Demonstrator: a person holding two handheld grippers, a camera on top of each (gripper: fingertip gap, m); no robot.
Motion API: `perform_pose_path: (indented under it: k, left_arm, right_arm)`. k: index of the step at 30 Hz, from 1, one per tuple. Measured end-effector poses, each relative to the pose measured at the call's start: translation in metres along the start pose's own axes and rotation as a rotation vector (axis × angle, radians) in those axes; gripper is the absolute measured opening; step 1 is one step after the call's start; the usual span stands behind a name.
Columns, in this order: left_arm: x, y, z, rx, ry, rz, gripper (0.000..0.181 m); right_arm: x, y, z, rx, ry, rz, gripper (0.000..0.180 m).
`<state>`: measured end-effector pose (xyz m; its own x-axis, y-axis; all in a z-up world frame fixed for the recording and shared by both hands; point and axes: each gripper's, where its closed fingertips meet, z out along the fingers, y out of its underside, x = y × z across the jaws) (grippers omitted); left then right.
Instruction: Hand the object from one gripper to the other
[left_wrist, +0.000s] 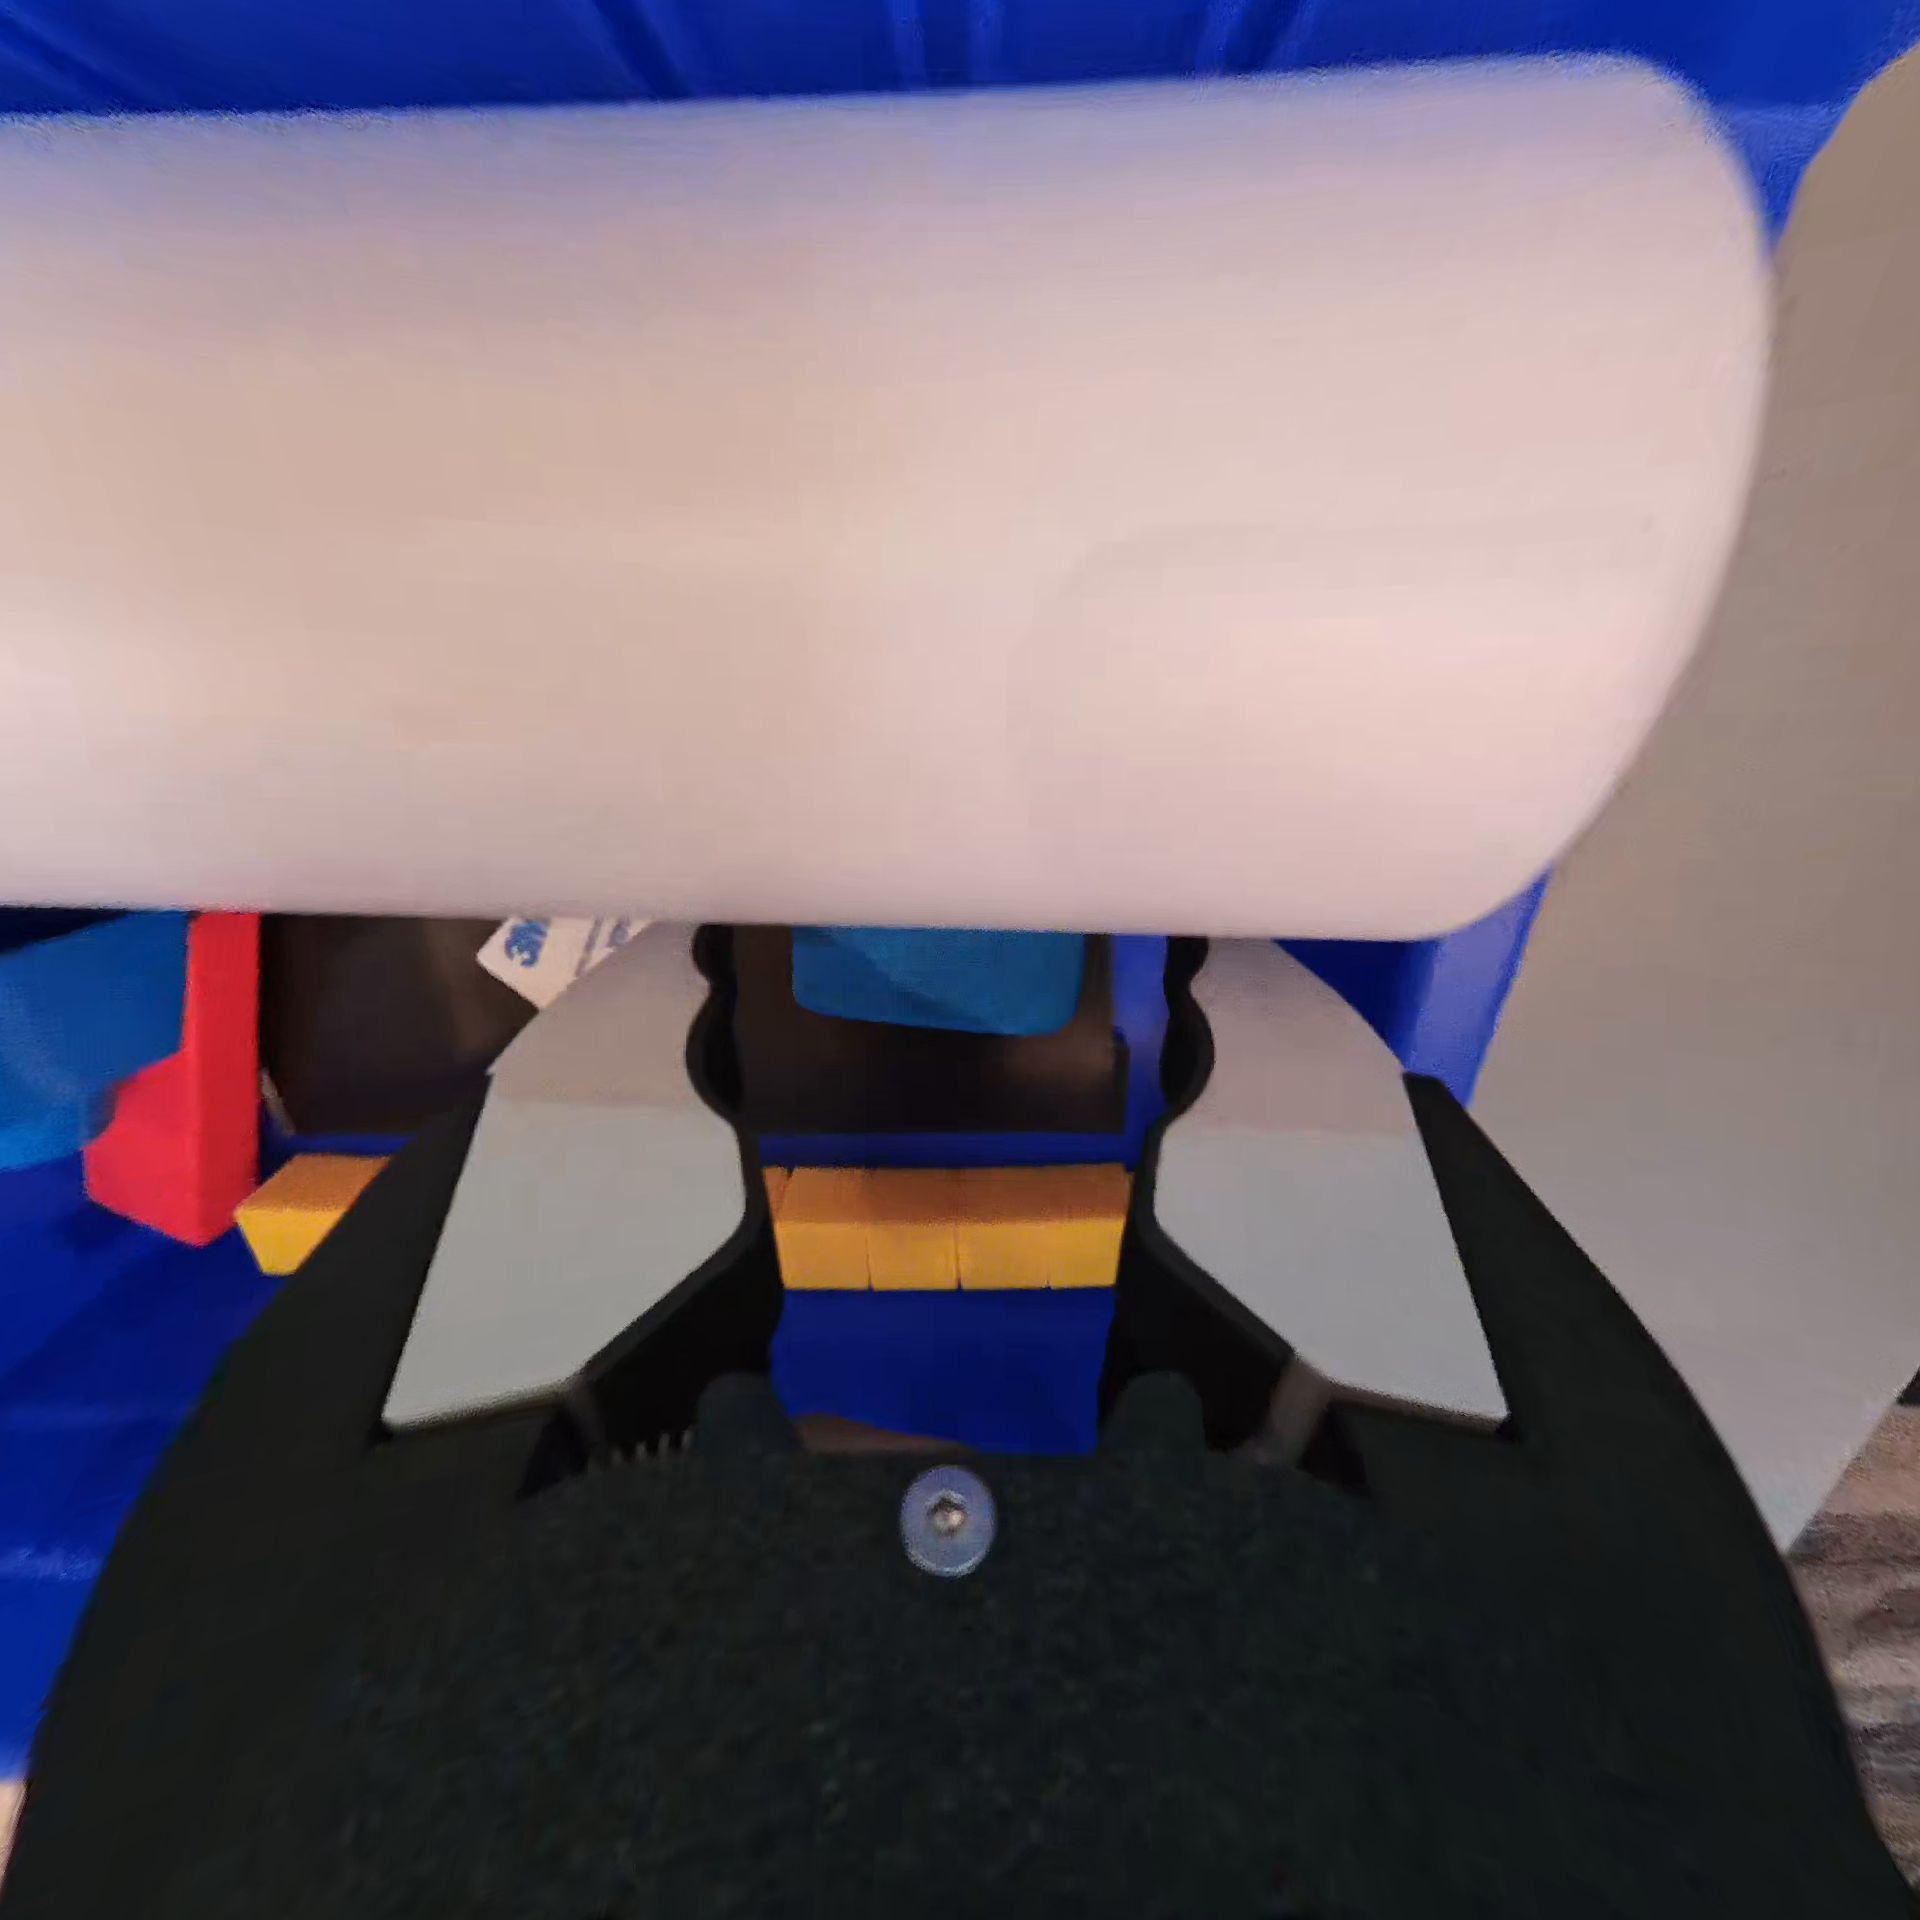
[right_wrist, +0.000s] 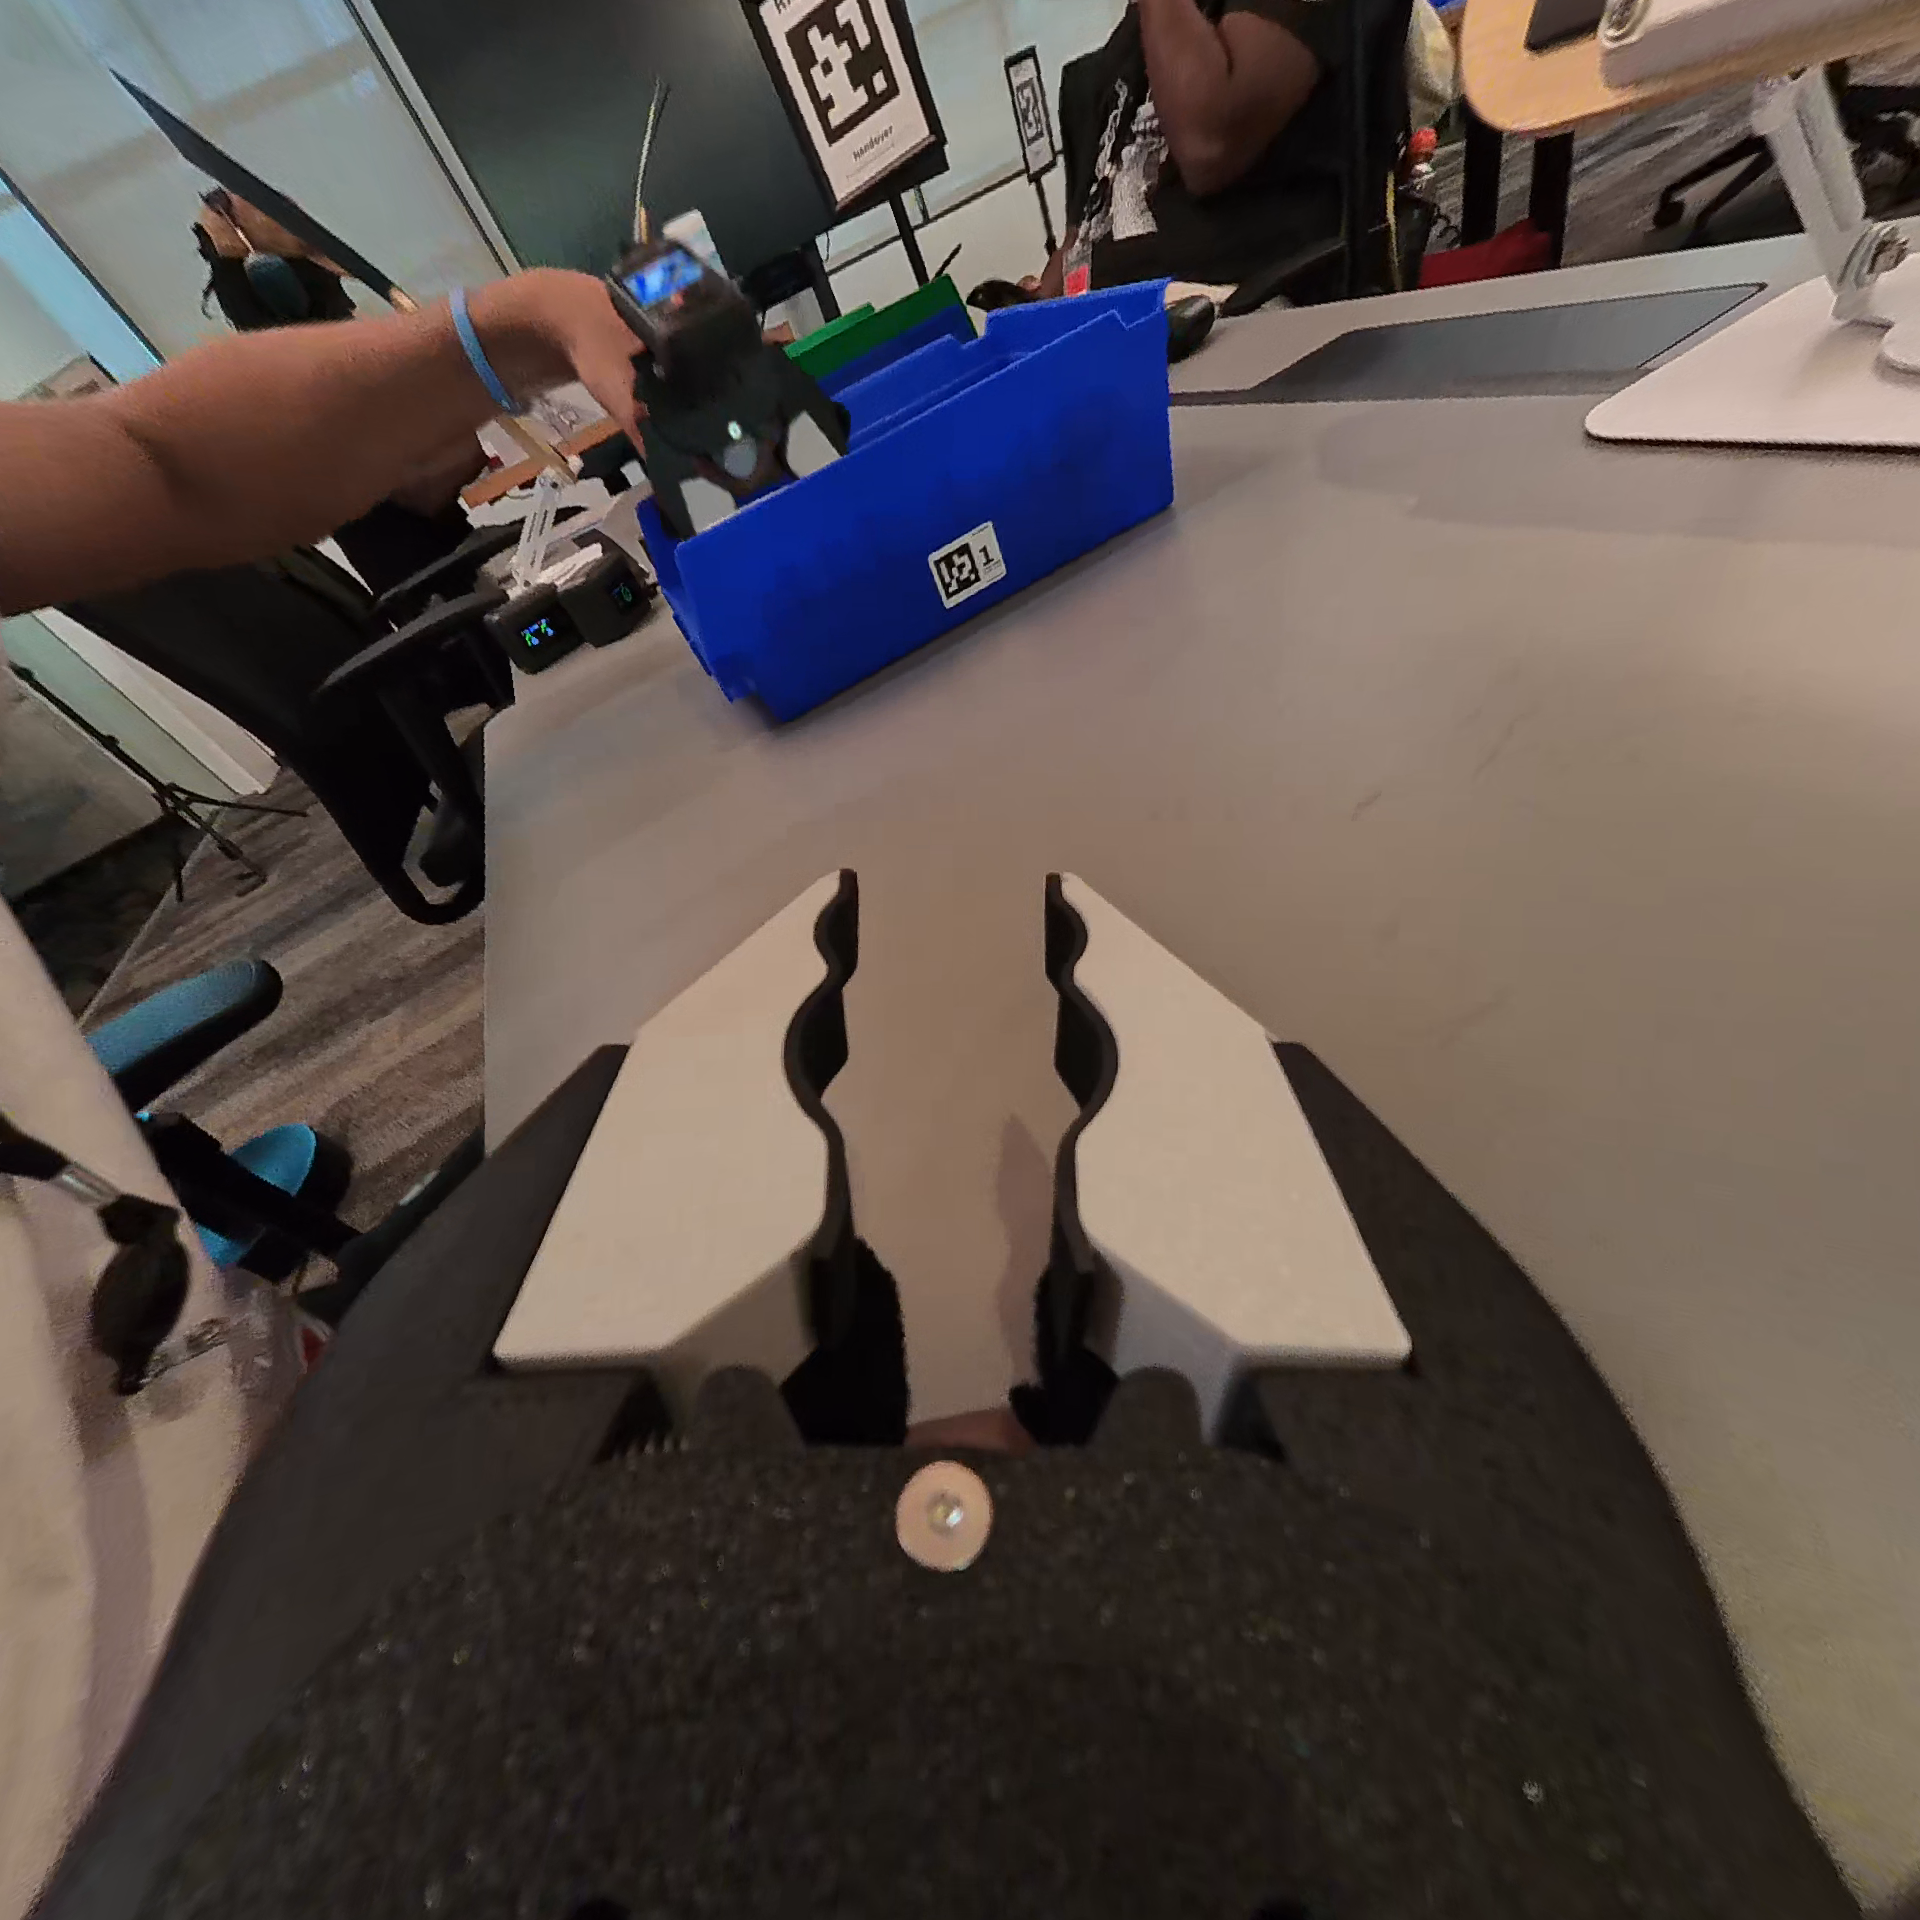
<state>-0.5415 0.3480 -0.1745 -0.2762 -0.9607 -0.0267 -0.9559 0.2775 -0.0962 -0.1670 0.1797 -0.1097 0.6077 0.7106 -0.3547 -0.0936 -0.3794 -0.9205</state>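
White cylinder (left_wrist: 831, 499), smooth, likely rigid and slip-prone, lies across left gripper (left_wrist: 951, 940) whose tips it hides, grip unconfirmed; right gripper (right_wrist: 951, 904) waits, jaws apart; best gripped mid-length.

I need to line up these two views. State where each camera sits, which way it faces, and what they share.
Left wrist view: on the left gripper, facing into the blue bin, a white cylinder crossing close ahead; only its fingers show.
Right wrist view: on the right gripper, facing across the grey table; a forearm shows.
Shared: bin, left gripper.
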Motion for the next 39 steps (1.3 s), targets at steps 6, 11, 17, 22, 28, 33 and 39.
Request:
perform_pose_path:
  k: [6,11,17,22,28,33,39]
  left_arm:
    - [-0.001,0.002,0.011,-0.05,0.004,0.06,0.058]
    - [0.005,-0.002,0.012,-0.05,0.005,0.059,0.058]
    - [0.008,0.009,-0.018,-0.096,-0.101,-0.015,0.058]
    - [-0.006,0.015,-0.073,-0.139,-0.395,-0.099,0.058]
    - [-0.032,-0.041,-0.135,0.102,-0.823,-0.327,0.058]
    - [-0.042,-0.138,-0.171,0.519,-1.058,-0.498,0.058]
    - [-0.03,-0.263,-0.148,0.88,-1.008,-0.545,0.058]
  right_arm:
    - [0.004,0.003,0.002,-0.007,-0.023,0.05,0.036]
    - [-0.003,0.005,0.007,-0.028,-0.058,0.043,0.036]
    - [-0.013,0.0,0.012,-0.03,-0.111,0.025,0.036]
    - [-0.019,-0.003,0.016,-0.037,-0.136,0.003,0.037]
    - [-0.015,-0.011,0.031,-0.055,-0.101,-0.025,0.04]
    - [-0.009,-0.056,0.054,0.004,-0.037,-0.151,0.042]
    - [-0.013,-0.115,0.083,0.115,0.022,-0.153,0.043]
